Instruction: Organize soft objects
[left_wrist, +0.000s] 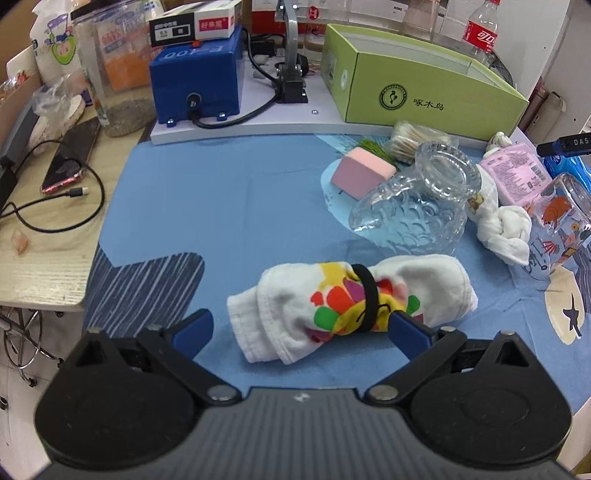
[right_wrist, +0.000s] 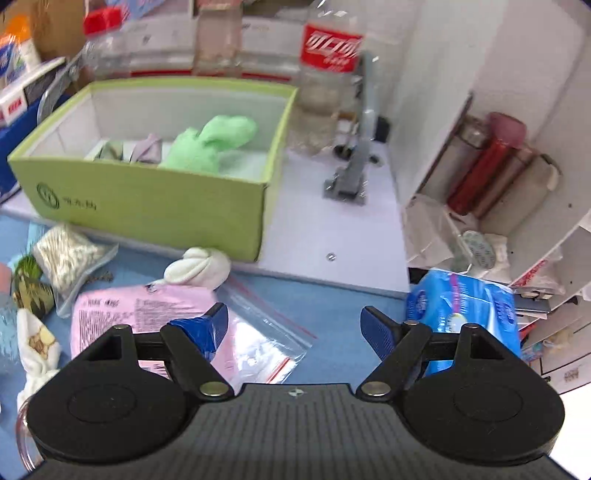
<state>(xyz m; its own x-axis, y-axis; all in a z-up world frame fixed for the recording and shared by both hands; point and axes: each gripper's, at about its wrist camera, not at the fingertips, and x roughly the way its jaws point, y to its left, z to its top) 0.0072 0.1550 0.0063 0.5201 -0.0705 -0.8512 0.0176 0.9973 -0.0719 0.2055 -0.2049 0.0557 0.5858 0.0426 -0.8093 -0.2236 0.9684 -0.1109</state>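
Note:
A rolled white cloth with a colourful print and a black band (left_wrist: 343, 306) lies on the blue mat. My left gripper (left_wrist: 301, 326) is open, its jaws on either side of the roll's near end. A knotted white cloth (left_wrist: 502, 225) lies at the right, also in the right wrist view (right_wrist: 35, 343). The green box (right_wrist: 147, 199) holds a green cloth (right_wrist: 210, 142) and a grey one; it also shows in the left wrist view (left_wrist: 424, 88). A small white cloth roll (right_wrist: 197, 267) lies by the box. My right gripper (right_wrist: 295, 326) is open and empty above a pink pack (right_wrist: 129, 314).
A glass vase (left_wrist: 417, 206) lies on its side behind the roll, beside a pink sponge (left_wrist: 362, 171) and a printed glass (left_wrist: 561, 221). A bag of cotton swabs (right_wrist: 66, 254), a zip bag (right_wrist: 266, 328), a blue tissue pack (right_wrist: 465, 306) and a cola bottle (right_wrist: 328, 55) surround the box.

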